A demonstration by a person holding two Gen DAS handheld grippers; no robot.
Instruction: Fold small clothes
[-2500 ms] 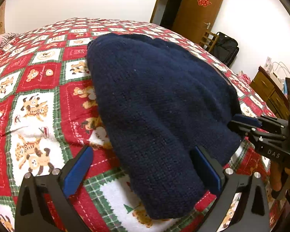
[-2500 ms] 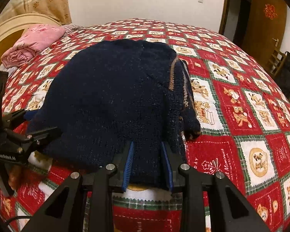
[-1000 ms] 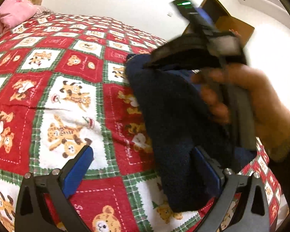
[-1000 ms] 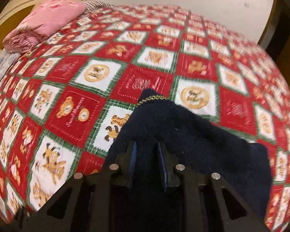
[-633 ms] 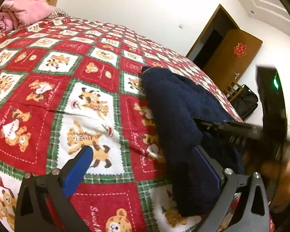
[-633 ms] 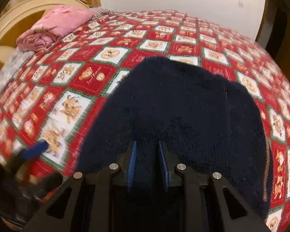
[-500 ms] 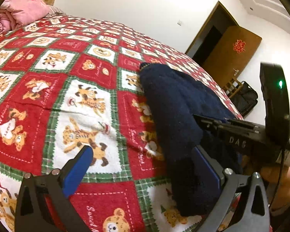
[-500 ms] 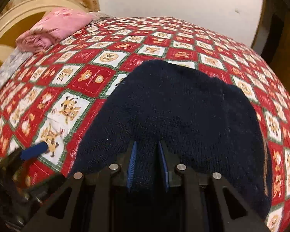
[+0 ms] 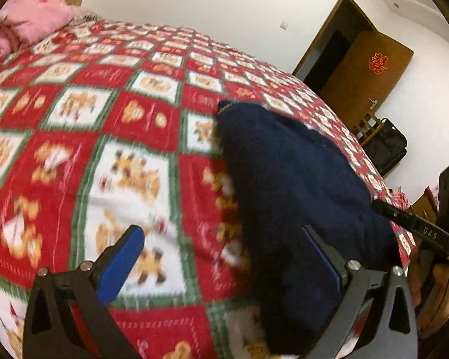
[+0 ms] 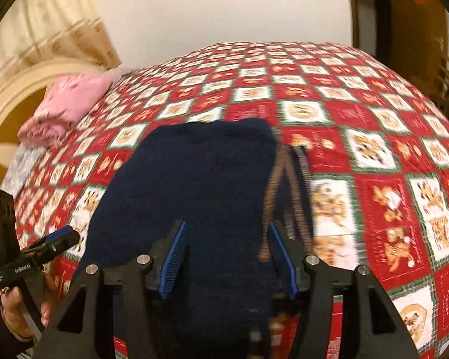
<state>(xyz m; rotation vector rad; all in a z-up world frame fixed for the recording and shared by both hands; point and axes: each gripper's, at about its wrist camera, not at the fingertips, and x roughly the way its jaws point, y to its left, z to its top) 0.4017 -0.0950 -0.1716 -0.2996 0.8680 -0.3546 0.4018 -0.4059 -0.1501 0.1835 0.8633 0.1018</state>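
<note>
A navy knit sweater (image 9: 290,179) lies folded on the red bear-patterned bedspread (image 9: 128,125). My left gripper (image 9: 221,263) stands wide open at its near left edge: one finger is over the bedspread, the other against the knit. In the right wrist view the sweater (image 10: 200,185) lies under and between the blue pads of my right gripper (image 10: 229,257). Its jaws are opening and the pads stand clear of the cloth. A brown trim (image 10: 284,179) shows along the sweater's right edge. Each gripper appears in the other's view: right gripper (image 9: 383,206), left gripper (image 10: 66,236).
Pink folded cloth (image 10: 68,101) lies at the head of the bed by a cream headboard (image 10: 12,89). A brown door (image 9: 365,74) and a black bag (image 9: 386,146) stand beyond the far side. A hand (image 10: 18,305) holds the left gripper.
My right gripper swung back over the sweater while shut on its cloth, leaving it folded narrower. Its jaws have now spread apart and let go. The left gripper stayed open and shifted slightly.
</note>
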